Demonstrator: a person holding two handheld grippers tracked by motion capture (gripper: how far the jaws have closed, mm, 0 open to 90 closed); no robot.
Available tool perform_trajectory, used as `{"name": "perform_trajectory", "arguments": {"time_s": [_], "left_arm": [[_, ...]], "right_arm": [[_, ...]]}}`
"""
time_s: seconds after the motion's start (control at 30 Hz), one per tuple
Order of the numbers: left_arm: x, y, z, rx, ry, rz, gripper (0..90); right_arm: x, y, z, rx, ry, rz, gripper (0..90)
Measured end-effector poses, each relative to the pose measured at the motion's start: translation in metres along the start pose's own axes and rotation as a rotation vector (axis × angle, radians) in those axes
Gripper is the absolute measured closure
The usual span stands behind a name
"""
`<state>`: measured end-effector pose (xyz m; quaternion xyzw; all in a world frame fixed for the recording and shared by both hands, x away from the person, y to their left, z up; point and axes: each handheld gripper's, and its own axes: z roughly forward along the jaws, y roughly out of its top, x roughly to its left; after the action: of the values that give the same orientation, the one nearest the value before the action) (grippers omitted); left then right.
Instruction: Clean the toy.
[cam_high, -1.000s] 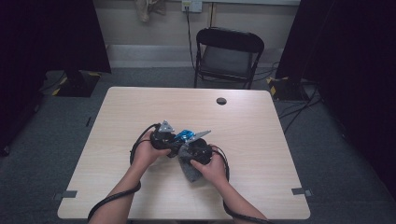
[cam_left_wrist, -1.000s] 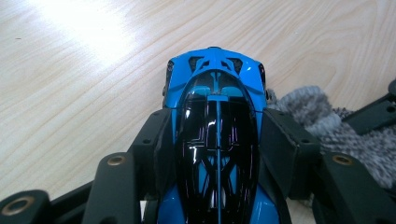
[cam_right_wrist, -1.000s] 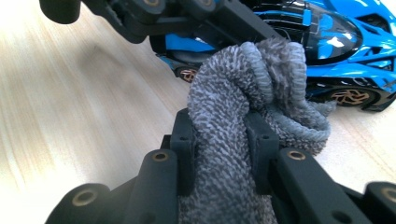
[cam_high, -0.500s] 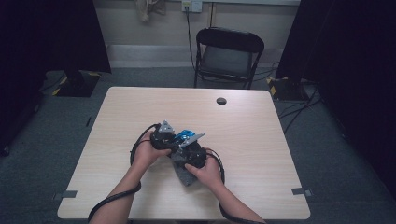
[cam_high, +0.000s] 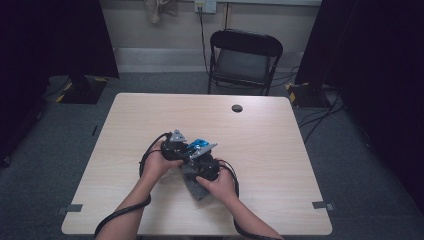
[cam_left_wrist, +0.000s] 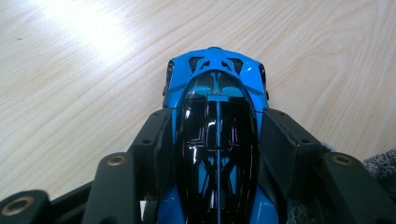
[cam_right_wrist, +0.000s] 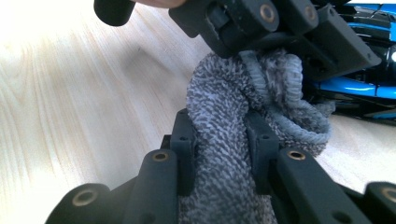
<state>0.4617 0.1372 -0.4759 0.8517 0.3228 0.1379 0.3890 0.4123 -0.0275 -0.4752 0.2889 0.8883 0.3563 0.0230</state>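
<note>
The left gripper (cam_left_wrist: 217, 135) held a blue toy car (cam_left_wrist: 216, 140) between its jaws, pads pressed against both flanks, the car's far end projecting beyond the jaw tips over the table (cam_left_wrist: 70, 70). The right gripper (cam_right_wrist: 222, 140) was clamped on a grey sock (cam_right_wrist: 224, 154), the fabric bunched between its pads and rising past the tips. The sock's cuff lay against the left gripper's underside, just beside the car. In the high view both grippers (cam_high: 175, 145) (cam_high: 207, 167) met near the table's front centre, the sock (cam_high: 196, 187) trailing beneath the right one.
</note>
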Motion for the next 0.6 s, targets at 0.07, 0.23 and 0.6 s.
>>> {"name": "perform_trajectory", "arguments": {"time_s": [0.07,0.23,0.6], "left_arm": [[0.0,-0.0002,0.0,-0.002,0.0,-0.002,45.1],[0.0004,0.0007,-0.0001,0.007,0.002,0.006,45.1],[-0.0001,0.0005,0.0001,0.002,0.004,-0.004,45.1]], "right_arm": [[0.0004,-0.0003,-0.0001,0.001,0.001,0.002,69.8],[0.0023,-0.0015,0.0004,-0.009,0.008,0.003,69.8],[0.0058,-0.002,0.0011,-0.009,0.02,-0.003,69.8]]}}
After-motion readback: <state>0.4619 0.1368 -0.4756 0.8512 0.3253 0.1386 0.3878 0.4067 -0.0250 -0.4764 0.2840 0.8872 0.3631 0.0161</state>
